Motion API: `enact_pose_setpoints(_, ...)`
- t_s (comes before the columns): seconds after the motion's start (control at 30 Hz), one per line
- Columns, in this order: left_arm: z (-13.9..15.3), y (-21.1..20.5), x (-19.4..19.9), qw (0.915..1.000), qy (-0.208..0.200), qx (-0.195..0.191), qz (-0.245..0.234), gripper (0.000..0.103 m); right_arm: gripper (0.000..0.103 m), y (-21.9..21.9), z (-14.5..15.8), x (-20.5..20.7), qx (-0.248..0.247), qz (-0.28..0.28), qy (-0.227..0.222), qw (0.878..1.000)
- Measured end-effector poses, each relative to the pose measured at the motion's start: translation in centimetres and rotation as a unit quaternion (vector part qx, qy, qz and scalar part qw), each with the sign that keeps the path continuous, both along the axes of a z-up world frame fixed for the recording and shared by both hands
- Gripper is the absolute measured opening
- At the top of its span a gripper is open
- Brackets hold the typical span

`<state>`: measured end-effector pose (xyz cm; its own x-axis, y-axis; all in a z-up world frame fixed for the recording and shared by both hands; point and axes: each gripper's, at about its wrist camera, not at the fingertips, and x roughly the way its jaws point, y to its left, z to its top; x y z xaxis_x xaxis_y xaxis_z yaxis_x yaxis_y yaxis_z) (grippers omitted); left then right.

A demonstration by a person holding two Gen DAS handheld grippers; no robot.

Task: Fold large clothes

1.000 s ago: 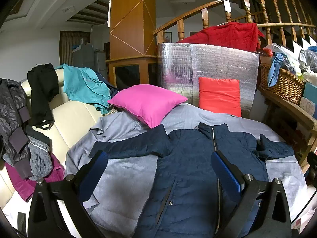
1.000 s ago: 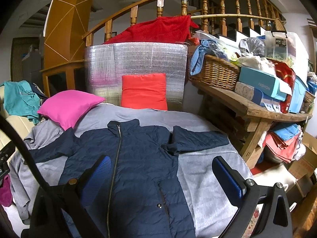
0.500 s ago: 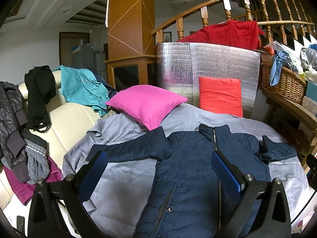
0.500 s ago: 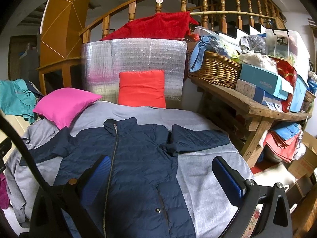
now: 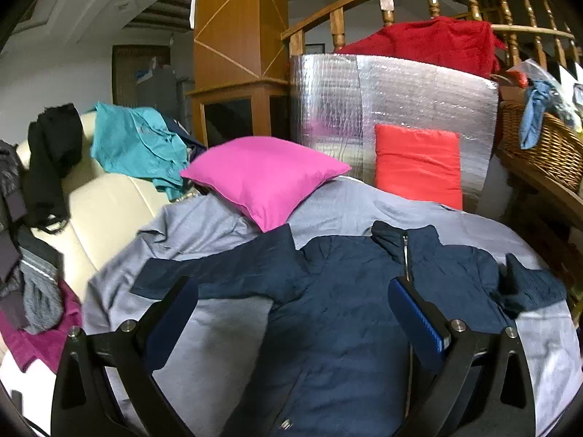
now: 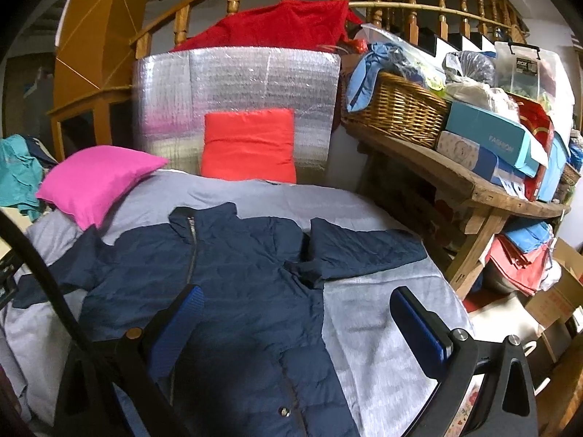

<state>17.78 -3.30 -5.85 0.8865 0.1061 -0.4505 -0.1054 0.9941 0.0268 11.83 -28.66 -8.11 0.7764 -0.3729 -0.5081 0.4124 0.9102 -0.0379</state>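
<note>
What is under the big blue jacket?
The blue jacket lies spread flat on a grey sheet, which shows all around it. The pink pillow sits on the same sheet, by one sleeve. What lies beneath the sheet is covered.

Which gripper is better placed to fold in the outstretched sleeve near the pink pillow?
Left, probably. The left gripper hangs open right by that sleeve of the navy quilted jacket. The right gripper, also open, sits toward the opposite sleeve.
</note>
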Motion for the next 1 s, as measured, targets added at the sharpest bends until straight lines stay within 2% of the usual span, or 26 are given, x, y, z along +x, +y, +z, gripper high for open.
enact_pose_setpoints(0.13, -2.6, -1.3, 4.1, 0.9998, 0.015, 0.0, 0.011, 0.103, 0.103, -1.6, -1.2, 2.8, -0.003, -0.015, 0.01, 1.0)
enact_pose_setpoints(0.3, -7.5, -2.3, 8.4, 0.9978, 0.066, 0.002, 0.008, 0.103, 0.103, -6.4, -3.2, 7.0, 0.028, -0.035, 0.012, 0.999)
enact_pose_setpoints(0.43, -10.6, -2.7, 10.3, 0.994, 0.108, 0.012, 0.01, 0.103, 0.103, -12.7, -5.0, 10.1, 0.082, -0.041, -0.008, 0.996)
enact_pose_setpoints(0.57, -11.8, -3.6, 11.2, 0.9909, 0.126, 0.048, 0.0, 0.103, 0.103, -20.4, -8.3, 12.6, 0.172, -0.032, -0.01, 0.984)
enact_pose_setpoints(0.67, -11.8, -4.0, 11.4, 0.9902, 0.126, 0.06, -0.011, 0.103, 0.103, -26.8, -12.0, 13.2, 0.286, -0.044, -0.029, 0.957)
enact_pose_setpoints(0.77, -11.8, -4.4, 11.5, 0.9898, 0.125, 0.066, -0.017, 0.103, 0.103, -32.2, -15.7, 13.4, 0.4, -0.052, -0.055, 0.913)
enact_pose_setpoints(0.93, -12.2, -5.0, 11.5, 0.9881, 0.126, 0.083, -0.031, 0.103, 0.103, -38.1, -19.8, 13.1, 0.487, -0.098, -0.092, 0.863)
enact_pose_setpoints(1.0, -12.5, -5.4, 11.7, 0.9867, 0.127, 0.096, -0.032, 0.103, 0.103, -39.3, -20.7, 13.2, 0.495, -0.118, -0.093, 0.856)
